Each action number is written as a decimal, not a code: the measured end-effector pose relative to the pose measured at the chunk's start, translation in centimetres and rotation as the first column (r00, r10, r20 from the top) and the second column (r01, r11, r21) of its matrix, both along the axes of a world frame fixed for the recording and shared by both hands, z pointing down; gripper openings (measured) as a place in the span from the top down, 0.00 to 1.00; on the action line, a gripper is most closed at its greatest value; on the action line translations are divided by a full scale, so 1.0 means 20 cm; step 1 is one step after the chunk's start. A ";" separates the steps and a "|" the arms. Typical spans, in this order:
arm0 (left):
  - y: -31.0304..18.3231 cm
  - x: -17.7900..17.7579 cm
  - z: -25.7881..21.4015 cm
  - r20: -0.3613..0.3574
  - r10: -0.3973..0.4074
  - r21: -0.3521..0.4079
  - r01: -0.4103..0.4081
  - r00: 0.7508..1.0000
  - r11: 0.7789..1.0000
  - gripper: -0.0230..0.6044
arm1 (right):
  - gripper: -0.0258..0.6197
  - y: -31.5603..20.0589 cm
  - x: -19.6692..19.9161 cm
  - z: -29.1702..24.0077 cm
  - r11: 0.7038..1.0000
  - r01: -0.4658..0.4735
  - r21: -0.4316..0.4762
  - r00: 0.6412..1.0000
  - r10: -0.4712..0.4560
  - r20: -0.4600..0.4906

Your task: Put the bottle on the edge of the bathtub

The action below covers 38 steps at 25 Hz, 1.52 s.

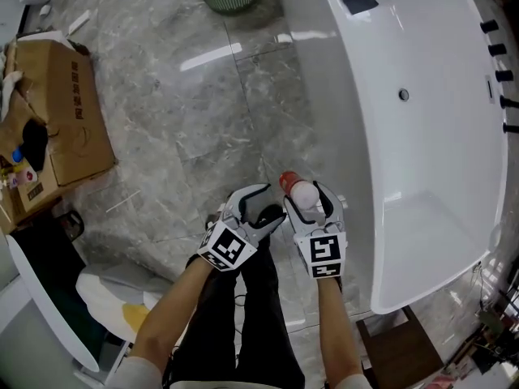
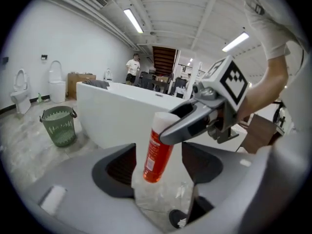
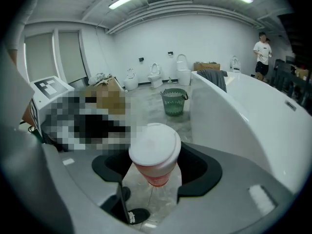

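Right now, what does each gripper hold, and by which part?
The right gripper grips the red cylindrical bottle at its upper end, around the white cap. The left gripper is open, empty.

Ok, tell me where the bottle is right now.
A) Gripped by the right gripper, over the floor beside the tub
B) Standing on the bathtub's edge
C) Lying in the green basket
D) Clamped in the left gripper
A: the right gripper is shut on the bottle near its white cap, over the floor beside the bathtub, while the left gripper is open and grips nothing.
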<state>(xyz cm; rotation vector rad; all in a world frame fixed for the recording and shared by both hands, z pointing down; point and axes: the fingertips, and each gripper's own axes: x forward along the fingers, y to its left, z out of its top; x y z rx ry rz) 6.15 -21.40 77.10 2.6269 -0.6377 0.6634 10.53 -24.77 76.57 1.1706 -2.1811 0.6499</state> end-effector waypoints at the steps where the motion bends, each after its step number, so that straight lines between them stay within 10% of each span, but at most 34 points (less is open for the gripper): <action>1: -0.01 -0.02 0.02 -0.008 -0.017 -0.005 0.017 1.000 1.000 0.41 | 0.52 -0.01 0.02 0.06 1.000 -0.017 -0.008 1.000 0.017 -0.006; 38: -0.14 -0.18 1.09 -0.047 -0.017 -0.116 0.012 0.999 0.993 0.44 | 0.52 -0.15 0.50 1.92 0.858 -0.452 -0.244 0.879 0.383 -0.284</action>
